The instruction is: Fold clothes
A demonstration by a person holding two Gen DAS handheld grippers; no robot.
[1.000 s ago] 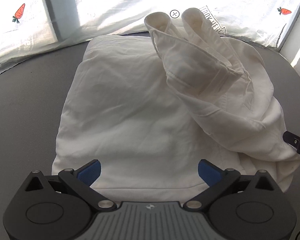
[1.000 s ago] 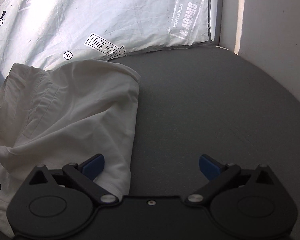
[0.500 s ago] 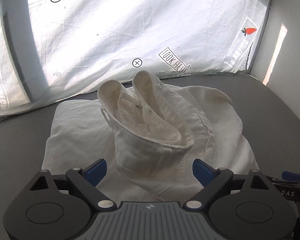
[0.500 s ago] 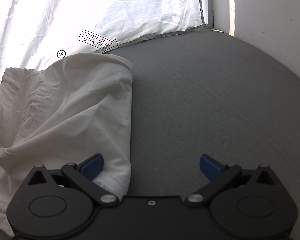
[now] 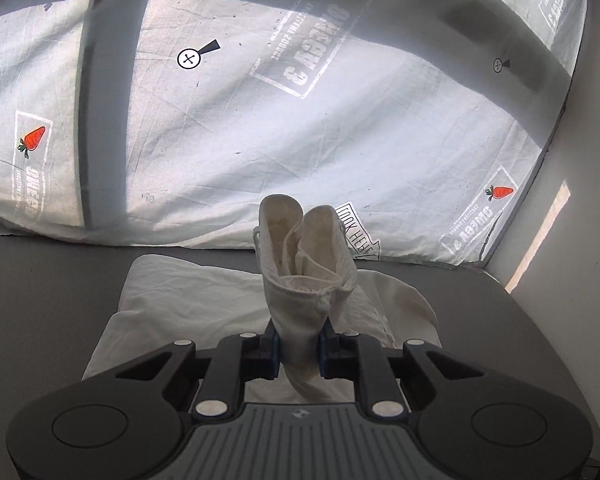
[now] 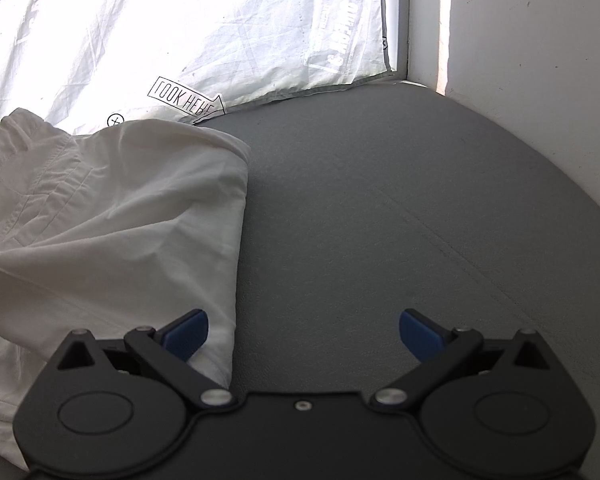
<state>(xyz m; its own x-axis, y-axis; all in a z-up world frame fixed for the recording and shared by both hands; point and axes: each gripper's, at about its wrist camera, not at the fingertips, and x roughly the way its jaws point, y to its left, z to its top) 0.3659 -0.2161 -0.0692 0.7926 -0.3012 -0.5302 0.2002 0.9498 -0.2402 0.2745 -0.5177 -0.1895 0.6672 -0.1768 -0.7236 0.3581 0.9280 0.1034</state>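
A white garment (image 5: pixel 188 300) lies partly folded on the grey table (image 5: pixel 40 300). My left gripper (image 5: pixel 298 350) is shut on a bunched part of the white garment, and the held part (image 5: pixel 304 256) stands up in front of the camera. In the right wrist view the same garment (image 6: pixel 112 216) lies at the left. My right gripper (image 6: pixel 304 330) is open and empty; its left finger (image 6: pixel 186 334) hangs over the garment's right edge, its right finger over bare table.
A white printed sheet with carrot logos (image 5: pixel 300 120) hangs along the back of the table. A white wall (image 6: pixel 520 60) bounds the right side. Bare grey table (image 6: pixel 400 220) lies to the right of the garment.
My left gripper has closed on the raised part of the garment and tilted up toward the back sheet. My right gripper has stayed open in nearly the same place.
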